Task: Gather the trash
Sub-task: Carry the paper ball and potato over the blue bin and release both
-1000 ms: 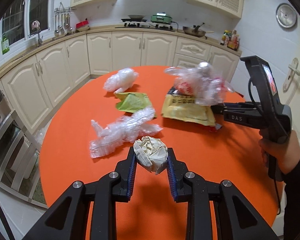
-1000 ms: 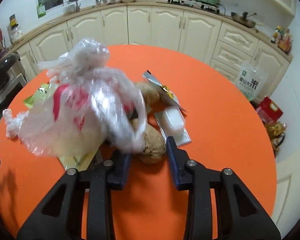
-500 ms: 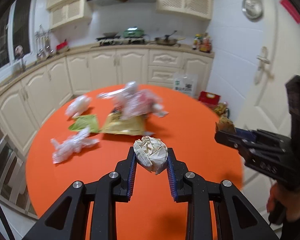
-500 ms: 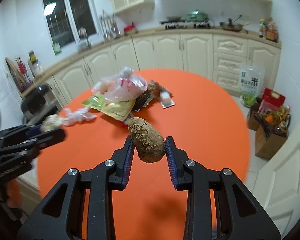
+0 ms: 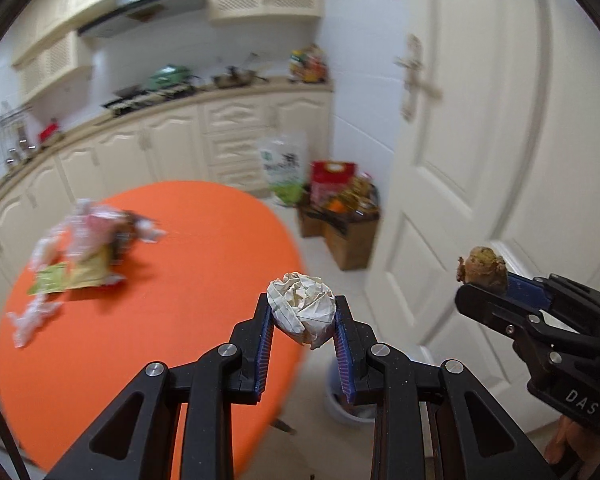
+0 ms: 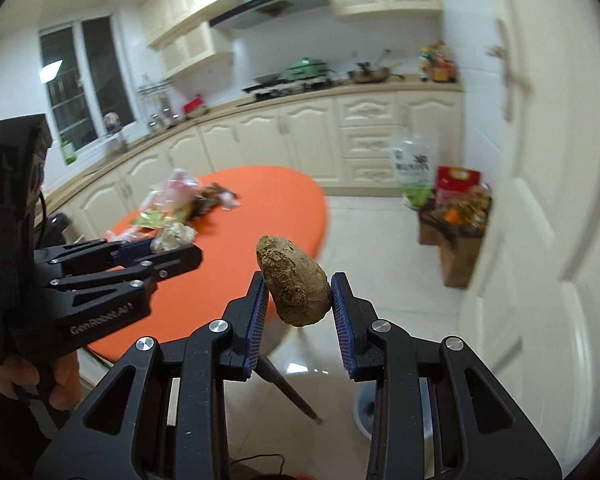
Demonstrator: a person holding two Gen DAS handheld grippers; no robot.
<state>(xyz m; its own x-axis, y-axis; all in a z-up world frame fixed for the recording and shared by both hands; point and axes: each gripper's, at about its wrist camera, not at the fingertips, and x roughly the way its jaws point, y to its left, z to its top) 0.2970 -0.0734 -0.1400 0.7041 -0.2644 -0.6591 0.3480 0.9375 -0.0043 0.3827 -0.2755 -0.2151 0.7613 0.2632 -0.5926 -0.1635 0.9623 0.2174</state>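
White letters "DAS" stand on the black body of the right gripper (image 5: 485,285), at about four o'clock in the left wrist view. On the left gripper (image 6: 162,247), at eight o'clock in the right wrist view, the lettering seems to read "GenRobot.AI", though it is blurred.

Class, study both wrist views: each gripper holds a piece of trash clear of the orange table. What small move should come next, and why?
Probably carry both loads down over the white bin on the floor. The left gripper clamps a crumpled paper ball, the right gripper a brown lump, and the bin sits just below and ahead of the fingers.
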